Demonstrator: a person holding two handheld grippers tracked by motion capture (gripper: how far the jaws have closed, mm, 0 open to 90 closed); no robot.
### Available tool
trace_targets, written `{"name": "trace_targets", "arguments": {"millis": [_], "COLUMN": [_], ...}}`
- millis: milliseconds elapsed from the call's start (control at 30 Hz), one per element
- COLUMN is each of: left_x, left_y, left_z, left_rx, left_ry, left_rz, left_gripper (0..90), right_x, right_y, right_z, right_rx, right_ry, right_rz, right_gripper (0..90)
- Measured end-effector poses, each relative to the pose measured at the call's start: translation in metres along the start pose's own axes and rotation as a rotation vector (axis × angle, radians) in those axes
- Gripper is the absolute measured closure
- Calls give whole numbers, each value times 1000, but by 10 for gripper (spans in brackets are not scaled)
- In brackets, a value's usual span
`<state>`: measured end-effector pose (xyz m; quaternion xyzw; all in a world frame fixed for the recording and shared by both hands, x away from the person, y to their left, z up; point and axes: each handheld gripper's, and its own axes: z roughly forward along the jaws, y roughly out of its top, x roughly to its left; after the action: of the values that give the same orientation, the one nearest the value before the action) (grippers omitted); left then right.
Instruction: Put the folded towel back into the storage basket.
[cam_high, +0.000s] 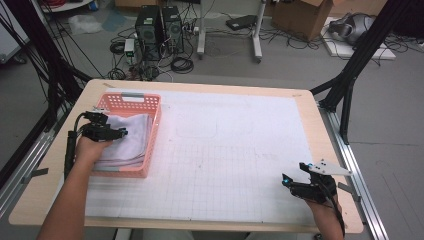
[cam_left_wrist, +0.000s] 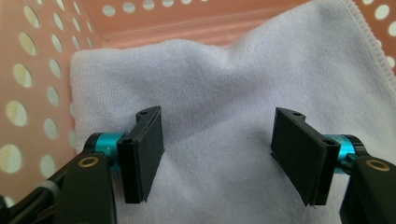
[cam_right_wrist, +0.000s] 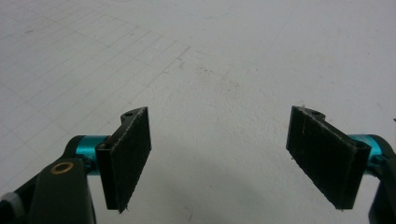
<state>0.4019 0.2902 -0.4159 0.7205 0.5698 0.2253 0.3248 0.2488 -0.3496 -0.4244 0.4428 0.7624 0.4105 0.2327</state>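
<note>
Towels (cam_high: 129, 137), pale lilac and folded into a neat stack, lie inside the pink perforated basket (cam_high: 131, 99) at the left end of the counter (cam_high: 320, 120), filling most of its floor. The left claw (cam_high: 121, 132) hangs just over the top towel (cam_left_wrist: 224, 84), reached in from the basket's near-left side. In the left gripper view its jaws stand wide apart with the terry cloth between and below them, gripping nothing; whether the tips already press the fabric I can't quite tell. Spread that far and aimed down at the middle of the cloth, it looks set to pinch up the top layer, though it could equally have just let go.

The right claw (cam_high: 285, 179) waits well apart, near the counter's front right corner, over the white gridded mat (cam_high: 225, 150). In the right gripper view its jaws are also fully spread, with bare mat (cam_right_wrist: 215, 70) between them. My guess is it is held low and out of the way so the open stretch of mat stays free for a towel to be laid out, and so it can take a corner when one arrives.

The basket sits square to the mat's left edge, a short reach for the left hand (cam_high: 90, 147).
</note>
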Motion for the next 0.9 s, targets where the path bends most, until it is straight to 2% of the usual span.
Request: {"name": "trace_targets", "arguments": {"millis": [100, 167, 233, 367, 433, 500, 633, 733, 800, 900], "left_x": [1, 2, 2, 1, 0, -1, -4, -5, -6, -10], "left_y": [2, 3, 5, 8, 8, 7, 3, 1, -3, -10], "left_z": [-8, -15, -25, -46, -55, -62, -78, -88, -97, -105], "left_rx": [-81, -153, -248, -414, -461, -490, -555, -580, -605, -618], "left_ry": [-61, -100, -130, -197, -220, -239, -243, -245, -256, -274], "left_rz": [-9, -11, -17, -35, -34, -25, -16, -2, 0, 18], "left_gripper": [347, 343, 339, 277, 249, 216, 175, 177, 177, 181], "right_x": [-2, -2, -2, -1, -1, -2, -2, -3, -3, -5], "right_y": [-1, -1, -1, 0, 0, 0, 0, 0, 0, -1], "right_z": [-1, -2, -1, -2, -2, -3, -6, -8, -10, -12], "right_rx": [-5, -2, -3, -9, -13, -18, -34, -40, -47, -65], "right_ry": [-3, -3, -2, 1, 0, 0, -4, -6, -8, -6], "right_rz": [4, 9, 5, 4, 8, 6, 7, 13, 16, 15], "right_gripper": [209, 209, 209, 209, 209, 209, 209, 209, 209, 209]}}
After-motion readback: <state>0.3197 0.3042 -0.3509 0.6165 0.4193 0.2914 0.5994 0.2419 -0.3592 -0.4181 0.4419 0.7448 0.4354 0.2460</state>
